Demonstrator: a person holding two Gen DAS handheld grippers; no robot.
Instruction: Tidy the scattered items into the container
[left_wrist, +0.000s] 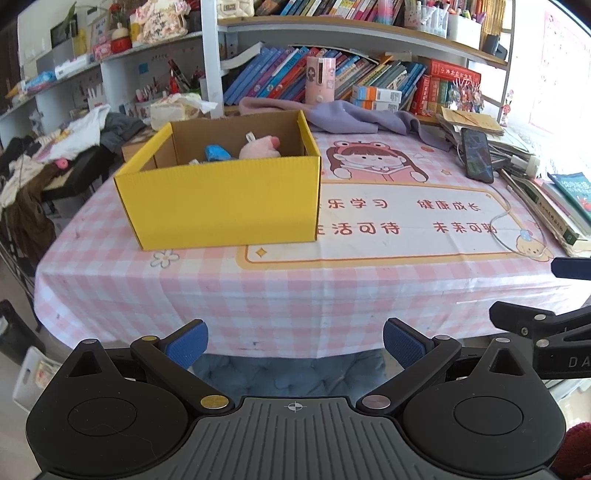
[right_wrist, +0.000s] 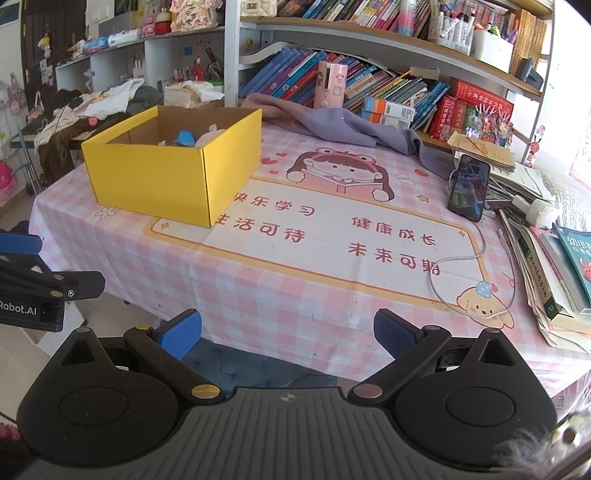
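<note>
A yellow cardboard box (left_wrist: 221, 199) stands open on the pink checked tablecloth (left_wrist: 295, 295); it also shows in the right wrist view (right_wrist: 162, 184). Inside lie a pink plush toy (left_wrist: 258, 147) and a blue item (left_wrist: 218, 152), seen also in the right wrist view as the plush (right_wrist: 208, 138) and the blue item (right_wrist: 184, 138). My left gripper (left_wrist: 295, 347) is open and empty, held back off the table's near edge. My right gripper (right_wrist: 288, 338) is open and empty, also off the near edge. Each gripper shows at the edge of the other's view.
A phone (right_wrist: 469, 186) on a white cable (right_wrist: 461, 280) leans at the right. Stacked books and papers (right_wrist: 554, 273) line the right edge. A purple cloth (right_wrist: 340, 129) and a pink cylinder (right_wrist: 330, 85) sit at the back before shelves of books. Clothes pile (left_wrist: 55, 155) left.
</note>
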